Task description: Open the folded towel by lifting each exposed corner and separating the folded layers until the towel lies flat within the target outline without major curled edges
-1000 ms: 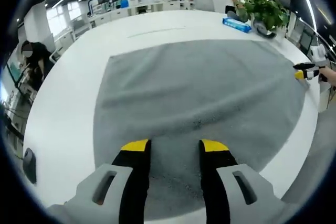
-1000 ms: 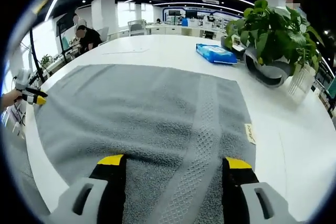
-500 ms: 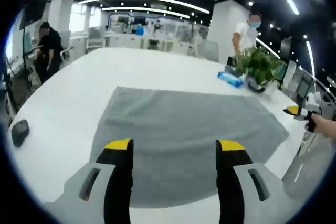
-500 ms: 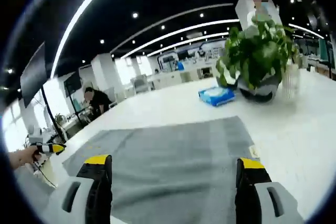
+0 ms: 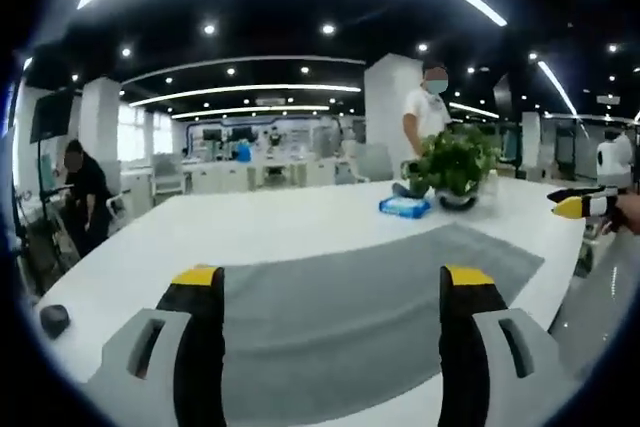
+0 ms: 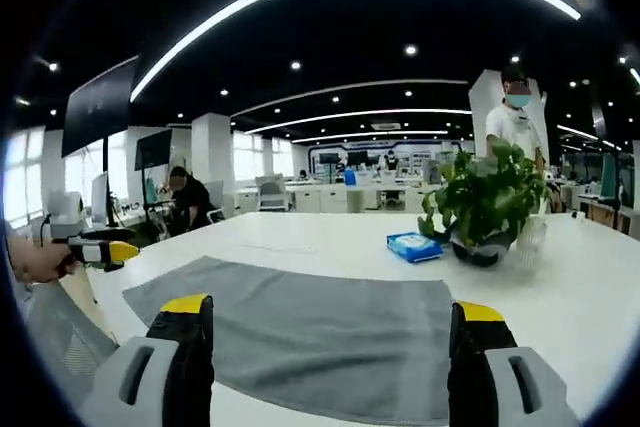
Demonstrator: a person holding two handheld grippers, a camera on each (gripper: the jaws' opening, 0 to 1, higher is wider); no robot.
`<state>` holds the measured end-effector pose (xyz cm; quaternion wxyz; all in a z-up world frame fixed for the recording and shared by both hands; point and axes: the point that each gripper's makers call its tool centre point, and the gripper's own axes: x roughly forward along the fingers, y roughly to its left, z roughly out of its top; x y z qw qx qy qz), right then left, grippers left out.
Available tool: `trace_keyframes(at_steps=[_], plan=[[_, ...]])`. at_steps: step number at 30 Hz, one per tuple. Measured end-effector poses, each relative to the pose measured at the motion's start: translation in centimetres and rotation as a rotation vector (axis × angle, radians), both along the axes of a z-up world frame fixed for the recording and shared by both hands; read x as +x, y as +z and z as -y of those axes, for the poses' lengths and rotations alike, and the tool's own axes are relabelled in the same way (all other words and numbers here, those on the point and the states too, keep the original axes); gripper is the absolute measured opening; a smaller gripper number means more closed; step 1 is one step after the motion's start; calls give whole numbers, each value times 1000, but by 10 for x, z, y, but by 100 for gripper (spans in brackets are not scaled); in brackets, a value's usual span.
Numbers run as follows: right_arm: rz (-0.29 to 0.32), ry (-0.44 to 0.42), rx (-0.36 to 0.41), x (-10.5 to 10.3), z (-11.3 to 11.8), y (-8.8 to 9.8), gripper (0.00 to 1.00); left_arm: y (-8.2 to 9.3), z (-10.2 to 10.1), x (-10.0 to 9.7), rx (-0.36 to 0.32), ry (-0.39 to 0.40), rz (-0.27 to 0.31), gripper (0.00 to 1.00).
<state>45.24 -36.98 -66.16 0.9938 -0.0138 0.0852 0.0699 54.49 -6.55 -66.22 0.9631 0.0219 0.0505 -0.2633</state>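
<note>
A grey towel (image 5: 370, 292) lies spread flat on the white table (image 5: 250, 222); the right gripper view has the same towel (image 6: 300, 332) from the other side. My left gripper (image 5: 330, 282) is open and held above the towel's near edge, touching nothing. My right gripper (image 6: 330, 317) is open too, with wide-set jaws over the near edge and nothing between them. The right gripper (image 5: 585, 205) also pokes in at the right of the left gripper view, and the left gripper (image 6: 100, 250), held by a hand, at the left of the right gripper view.
A potted plant (image 6: 490, 202) and a blue packet (image 6: 413, 245) stand on the table beyond the towel. A dark mouse (image 5: 53, 320) lies near the table's left edge. One person (image 5: 425, 117) stands behind the plant; another person (image 6: 188, 197) sits at the far side.
Both views have tilted up from looking down on the towel to looking level across the table. Both grippers have lifted and drawn back from the towel, their jaws wider apart.
</note>
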Motion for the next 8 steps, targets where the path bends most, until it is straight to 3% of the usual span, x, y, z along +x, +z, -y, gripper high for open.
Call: trace_keyframes(at_steps=[1,2,3,6,8], plan=[[15,12,-42,1,-2,2,100,0,1,-1,-4,-9,2,91],[39,2,-163,4,-1,4,100,-1,3,-3,-15,-20,-8,90],[34,-5,-224,4,0,2,100,-2,3,-4,-24,-26,-13,90],[63,49,-246,4,-10,1,100,-1,-4,0,-29,-5,-8,90],[62,62,-248,3,-8,-1,100,5,-8,0,-101,34,-27,90]])
